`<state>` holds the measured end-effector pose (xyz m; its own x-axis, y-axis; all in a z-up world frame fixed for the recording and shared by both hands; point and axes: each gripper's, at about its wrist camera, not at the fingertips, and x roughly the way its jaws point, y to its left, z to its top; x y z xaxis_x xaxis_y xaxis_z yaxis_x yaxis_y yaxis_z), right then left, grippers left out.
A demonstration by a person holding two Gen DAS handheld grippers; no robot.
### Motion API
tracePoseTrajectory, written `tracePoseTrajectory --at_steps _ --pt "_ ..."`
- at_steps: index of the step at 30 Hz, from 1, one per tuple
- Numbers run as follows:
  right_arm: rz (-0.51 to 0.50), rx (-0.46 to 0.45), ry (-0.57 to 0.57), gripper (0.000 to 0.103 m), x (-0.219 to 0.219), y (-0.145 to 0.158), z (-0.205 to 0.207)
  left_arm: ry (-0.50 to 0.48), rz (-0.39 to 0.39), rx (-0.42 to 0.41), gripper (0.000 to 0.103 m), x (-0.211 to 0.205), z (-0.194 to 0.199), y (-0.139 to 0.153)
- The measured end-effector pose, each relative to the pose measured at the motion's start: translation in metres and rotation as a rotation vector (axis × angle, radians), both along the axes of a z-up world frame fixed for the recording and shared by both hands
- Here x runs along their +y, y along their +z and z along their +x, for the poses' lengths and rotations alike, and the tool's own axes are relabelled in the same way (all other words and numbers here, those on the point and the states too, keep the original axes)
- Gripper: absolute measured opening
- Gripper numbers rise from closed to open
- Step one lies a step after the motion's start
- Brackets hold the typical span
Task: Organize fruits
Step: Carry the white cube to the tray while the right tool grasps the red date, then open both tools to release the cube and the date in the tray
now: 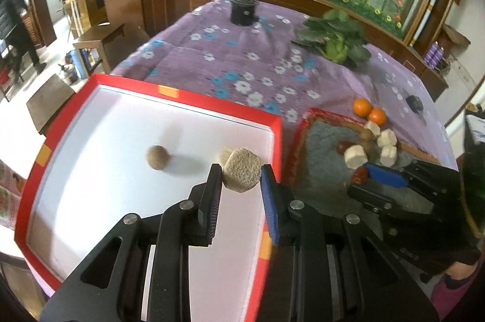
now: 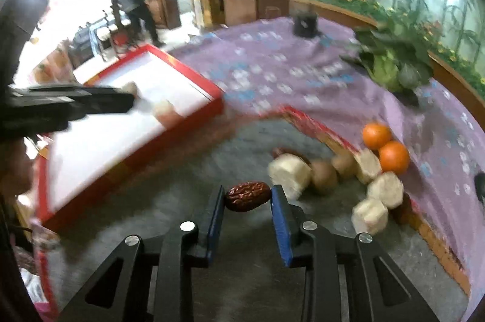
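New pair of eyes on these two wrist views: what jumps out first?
The left claw grips a pale, rough-cut chunk above the red-rimmed white tray, where a brown ball already lies. The right claw pinches a wrinkled red date above the grey mat. Behind it, two oranges sit beside more pale chunks.

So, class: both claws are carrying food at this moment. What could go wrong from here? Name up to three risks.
1. The left claw pinches the beige chunk only at its tips; it may slip and knock the brown ball in the white tray.
2. The right claw holds the wrinkled red date by its ends; it could twist free.
3. The two claws work close together and might collide.
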<state>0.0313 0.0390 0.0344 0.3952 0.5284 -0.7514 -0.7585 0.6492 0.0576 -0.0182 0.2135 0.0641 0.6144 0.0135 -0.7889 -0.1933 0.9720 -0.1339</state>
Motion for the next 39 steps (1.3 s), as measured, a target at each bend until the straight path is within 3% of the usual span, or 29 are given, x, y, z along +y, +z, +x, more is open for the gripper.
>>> tracePoseTrajectory --at_steps 8,13,22,26,28,30,39 --pt "0.065 -0.017 0.094 0.030 0.066 0.022 -0.004 0.098 0.021 0.008 0.025 0.039 -0.005 0.000" --pt "0.047 0.004 0.160 0.030 0.105 0.012 -0.008 0.140 0.025 0.043 0.025 0.054 -0.004 -0.013" --pt "0.000 0.065 0.213 0.030 0.134 -0.018 -0.015 0.207 0.033 0.096 0.025 0.064 -0.002 -0.032" --pt "0.004 0.075 0.196 0.033 0.134 -0.024 -0.017 0.227 0.036 0.107 0.028 0.066 -0.004 -0.036" --pt "0.023 0.079 0.186 0.043 0.126 -0.020 -0.019 0.232 0.036 0.097 0.051 0.065 -0.007 -0.035" --pt "0.047 0.076 0.179 0.045 0.118 -0.014 -0.021 0.240 0.035 0.074 0.063 0.064 -0.011 -0.030" --pt "0.073 0.004 0.068 0.049 0.047 0.019 -0.029 0.163 0.043 0.019 0.063 0.026 -0.017 -0.011"
